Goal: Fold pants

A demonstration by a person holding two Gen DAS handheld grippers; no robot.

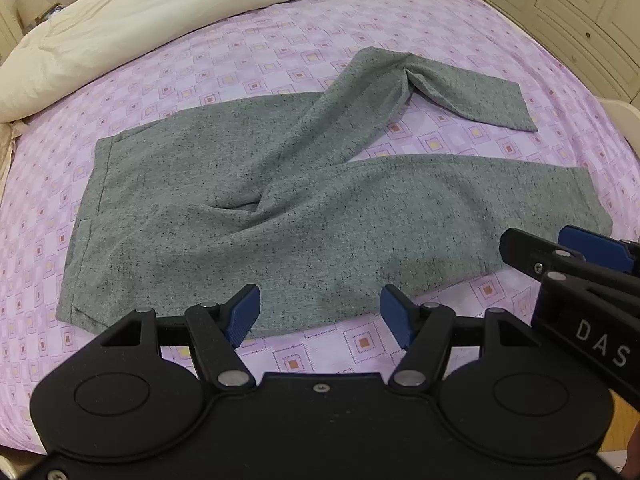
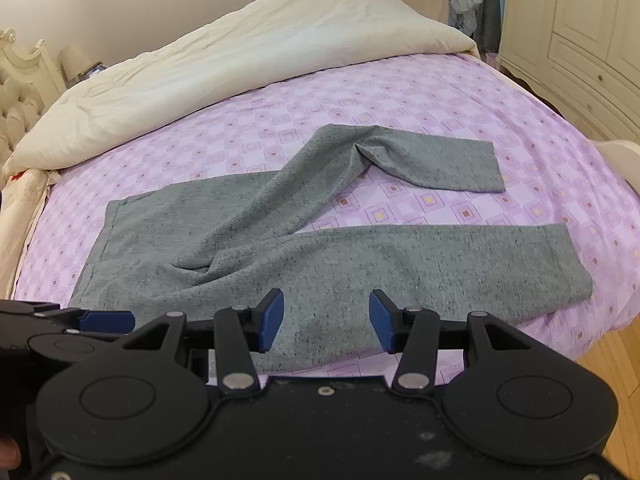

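Grey speckled pants (image 1: 248, 208) (image 2: 280, 256) lie spread on the purple patterned bed sheet (image 1: 280, 52) (image 2: 360, 92), waistband to the left. The near leg lies straight to the right. The far leg is bent, its lower part doubled back toward the right. My left gripper (image 1: 320, 314) hovers open over the pants' near edge, nothing between its blue pads. My right gripper (image 2: 326, 318) is open too, above the near leg's front edge. In the left wrist view the right gripper (image 1: 568, 252) shows at the right; in the right wrist view the left gripper (image 2: 80, 320) shows at the left.
A cream duvet (image 1: 160, 12) (image 2: 224, 56) is bunched along the bed's far side. Cream wardrobe doors (image 1: 580, 8) (image 2: 580, 20) stand at the right. A tufted headboard (image 2: 16, 96) is at the left. Wooden floor (image 2: 616, 368) shows past the bed's near right corner.
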